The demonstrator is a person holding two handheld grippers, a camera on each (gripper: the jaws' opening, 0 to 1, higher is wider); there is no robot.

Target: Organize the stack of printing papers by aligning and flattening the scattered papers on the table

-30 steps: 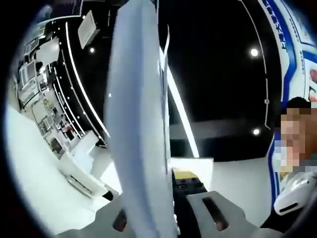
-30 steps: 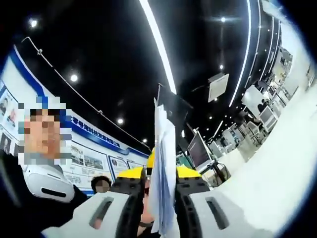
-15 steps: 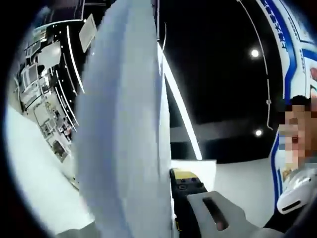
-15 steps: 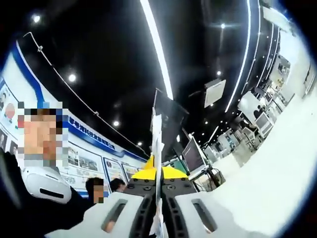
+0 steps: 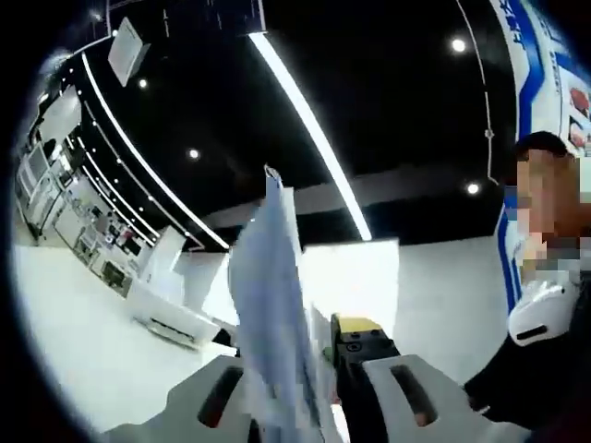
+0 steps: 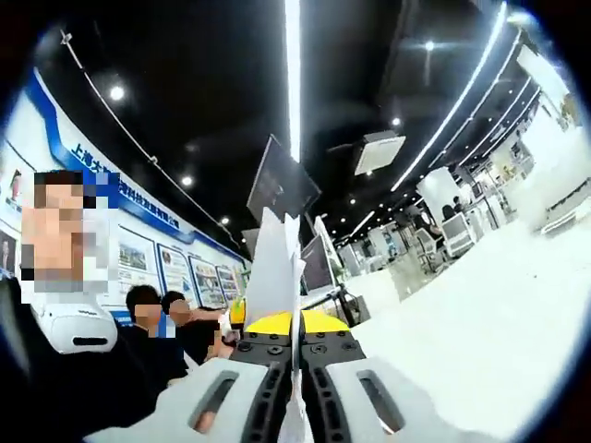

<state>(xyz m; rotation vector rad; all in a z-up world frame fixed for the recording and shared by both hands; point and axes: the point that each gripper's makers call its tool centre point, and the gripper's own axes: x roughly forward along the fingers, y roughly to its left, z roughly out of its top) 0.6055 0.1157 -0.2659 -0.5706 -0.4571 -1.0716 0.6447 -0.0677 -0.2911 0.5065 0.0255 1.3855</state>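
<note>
A stack of white printing papers (image 5: 272,305) stands on edge between the jaws of my left gripper (image 5: 295,406), which is shut on its lower part. Its top corner rises toward the ceiling. In the right gripper view the same papers (image 6: 275,263) stick up thin and upright out of my right gripper (image 6: 294,374), whose jaws are pressed together on them. The yellow and black head of the other gripper shows just behind the sheets, as the right gripper (image 5: 357,337) in the left gripper view and as the left gripper (image 6: 277,322) in the right gripper view.
The white table (image 5: 74,341) spreads to the left, and the same table (image 6: 489,314) spreads to the right in the right gripper view. A person (image 5: 545,277) stands close at the right. That person (image 6: 65,305) and two others (image 6: 162,323) stand by a blue wall display.
In the left gripper view the paper stack loomed broad and close; now it looks narrower and lower. Both views have tilted. The right jaws drew tighter onto the sheets.
</note>
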